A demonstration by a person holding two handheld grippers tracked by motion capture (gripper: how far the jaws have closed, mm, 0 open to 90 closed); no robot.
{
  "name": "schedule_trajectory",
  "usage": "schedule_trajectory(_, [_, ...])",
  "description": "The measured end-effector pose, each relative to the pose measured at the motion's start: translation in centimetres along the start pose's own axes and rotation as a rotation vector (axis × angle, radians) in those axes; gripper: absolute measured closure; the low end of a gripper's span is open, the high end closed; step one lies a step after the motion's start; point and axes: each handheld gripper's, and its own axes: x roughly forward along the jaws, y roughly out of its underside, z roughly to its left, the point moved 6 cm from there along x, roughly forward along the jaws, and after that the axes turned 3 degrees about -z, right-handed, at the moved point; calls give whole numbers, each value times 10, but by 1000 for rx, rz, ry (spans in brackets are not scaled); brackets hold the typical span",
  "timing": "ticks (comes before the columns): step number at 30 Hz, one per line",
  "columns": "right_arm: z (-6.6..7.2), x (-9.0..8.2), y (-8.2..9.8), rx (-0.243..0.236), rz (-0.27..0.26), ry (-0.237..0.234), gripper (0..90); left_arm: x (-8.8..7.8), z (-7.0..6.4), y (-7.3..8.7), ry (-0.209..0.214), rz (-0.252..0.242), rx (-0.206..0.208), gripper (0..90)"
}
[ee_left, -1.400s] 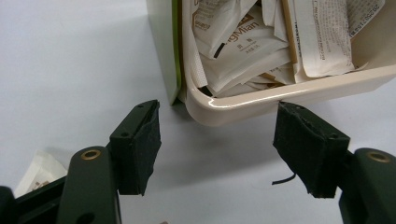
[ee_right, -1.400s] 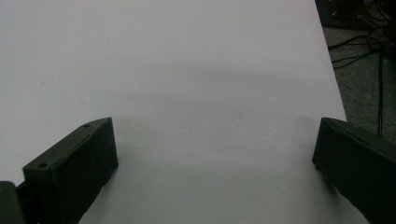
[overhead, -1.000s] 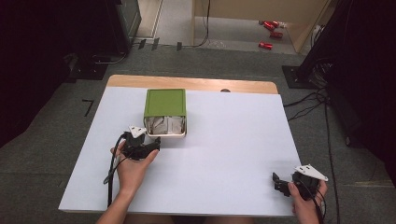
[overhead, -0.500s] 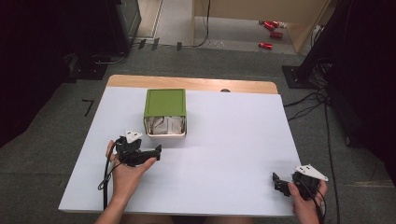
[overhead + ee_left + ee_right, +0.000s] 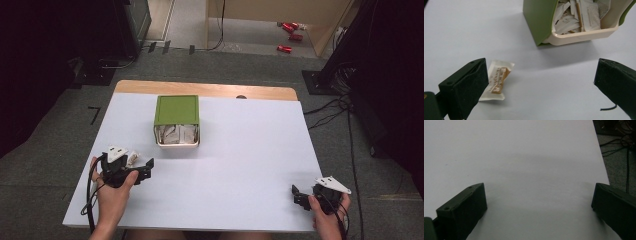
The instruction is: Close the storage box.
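One packet [image 5: 497, 80] lies flat on the bench [image 5: 240, 165], freed, just beside the left hand-held gripper [image 5: 146, 169], whose jaws have just been opening. Right hand-held gripper [image 5: 296, 196] idles released. Back straight off, then return to the box [image 5: 176, 120] for another.

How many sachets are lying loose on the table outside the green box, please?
1: a single sachet lies on the white table beside the left gripper, in front of the green box. The box holds many more, partly hidden.
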Motion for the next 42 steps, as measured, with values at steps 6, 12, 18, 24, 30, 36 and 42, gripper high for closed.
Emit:
schedule_trajectory(6, [0, 0, 0, 2, 0, 0, 0, -11, 17, 14, -27, 9, -8, 0])
schedule_trajectory(12, [0, 0, 0, 1, 0, 0, 0, -16, 35, 37, -55, 23, -13, 0])
schedule_trajectory(18, [0, 0, 0, 1, -1, 1, 0, -13, 52, 56, -104, 54, 21, 0])
schedule_trajectory(24, [0, 0, 0, 1, 0, 0, 0, -11, 62, 69, -92, 98, 50, 0])
schedule_trajectory(30, [0, 0, 0, 1, -1, 1, 0, -4, 74, 79, -93, 142, 83, 0])
schedule_trajectory(36, [0, 0, 0, 1, -1, 0, 0, 0, 77, 84, -103, 145, 97, 0])
schedule_trajectory(42, [0, 0, 0, -2, -2, 2, 0, 0, 77, 85, -103, 138, 98, 0])
